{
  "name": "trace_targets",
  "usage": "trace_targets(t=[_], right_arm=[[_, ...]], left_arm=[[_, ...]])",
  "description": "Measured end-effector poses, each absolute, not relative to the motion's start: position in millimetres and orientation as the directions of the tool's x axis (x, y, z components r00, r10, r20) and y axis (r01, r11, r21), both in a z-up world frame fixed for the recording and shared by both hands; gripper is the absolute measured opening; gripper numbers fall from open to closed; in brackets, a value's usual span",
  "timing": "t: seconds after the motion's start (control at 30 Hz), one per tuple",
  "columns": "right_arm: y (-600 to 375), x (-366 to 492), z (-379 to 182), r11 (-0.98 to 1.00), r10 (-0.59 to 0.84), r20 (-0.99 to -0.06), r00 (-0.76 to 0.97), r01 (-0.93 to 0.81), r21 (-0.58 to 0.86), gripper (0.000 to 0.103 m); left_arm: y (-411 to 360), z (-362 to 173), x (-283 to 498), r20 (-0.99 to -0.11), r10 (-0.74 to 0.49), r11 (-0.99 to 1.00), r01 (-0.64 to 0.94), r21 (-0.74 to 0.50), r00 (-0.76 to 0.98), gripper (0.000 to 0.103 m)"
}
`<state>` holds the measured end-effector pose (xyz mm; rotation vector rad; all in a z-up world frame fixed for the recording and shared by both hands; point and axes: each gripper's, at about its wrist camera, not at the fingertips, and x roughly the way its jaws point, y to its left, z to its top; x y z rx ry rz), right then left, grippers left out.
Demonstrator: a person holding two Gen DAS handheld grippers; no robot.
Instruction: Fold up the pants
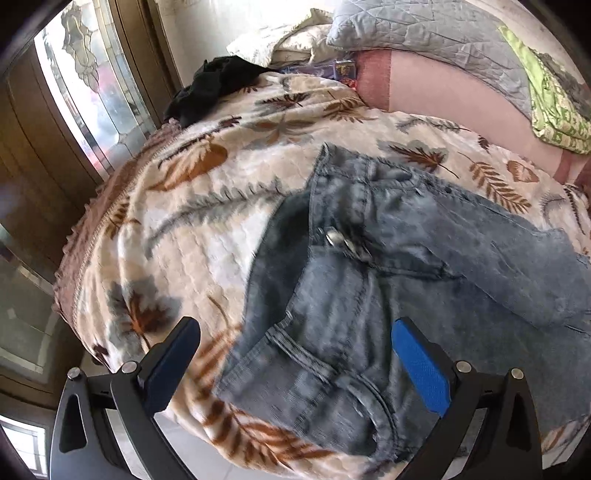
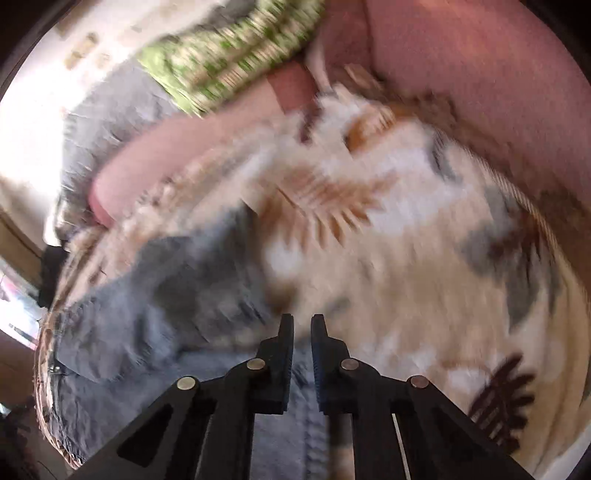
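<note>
A bed covered by a leaf-print blanket (image 1: 207, 206) fills both views, a grey quilted pillow (image 1: 424, 33) at upper right of the left wrist view. The jeans (image 1: 369, 280) lie rumpled across the blanket, waistband toward the frame's bottom, filling centre and lower right. The left tool (image 1: 295, 365) stands wide over the waistband, gripping nothing. The right tool (image 2: 302, 332), at lower centre of its blurred view, is nearly closed, denim running between its pads; whether it pinches the cloth I cannot tell. The risk: a thin pinch slips, or catches one layer only, so the fold skews.
</note>
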<state>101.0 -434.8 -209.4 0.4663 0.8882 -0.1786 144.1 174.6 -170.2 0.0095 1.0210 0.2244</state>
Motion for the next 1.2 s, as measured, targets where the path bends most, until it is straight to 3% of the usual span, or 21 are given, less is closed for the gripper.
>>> trace_targets(t=[0.03, 0.13, 0.43, 0.63, 0.87, 1.2], right_arm=[[-433.2, 107.9, -205.5, 0.886, 0.055, -0.780, 0.624, 0.330, 0.326, 0.032], [-430.3, 140.9, -198.2, 0.857, 0.140, -0.749, 0.647, 0.300, 0.419, 0.062], [-418.1, 241.6, -229.3, 0.840, 0.184, -0.745, 0.641, 0.290, 0.457, 0.062], [-439.5, 262.0, -243.9, 0.818, 0.159, -0.759, 0.631, 0.347, 0.459, 0.062], [-445.6, 256.6, -239.0, 0.807, 0.155, -0.732, 0.664, 0.343, 0.482, 0.062], [-448.6, 249.8, -230.8, 0.808, 0.142, -0.711, 0.688, 0.335, 0.485, 0.062]], left_arm=[[176.2, -166.8, 149.0, -0.838, 0.197, 0.976, -0.182, 0.120, 0.508, 0.103], [181.7, -156.6, 172.9, -0.827, 0.217, 0.974, -0.173, 0.147, 0.518, 0.103], [213.5, -161.0, 260.1, -0.878, 0.222, 0.973, -0.158, 0.170, 0.424, 0.103], [236.7, -164.4, 331.4, -0.876, 0.298, 0.952, -0.187, 0.243, 0.378, 0.103], [238.8, -186.2, 389.4, -0.929, 0.190, 0.959, -0.264, 0.106, 0.317, 0.103], [214.5, -208.3, 417.8, -0.958, 0.098, 0.958, -0.285, 0.019, 0.268, 0.103]])
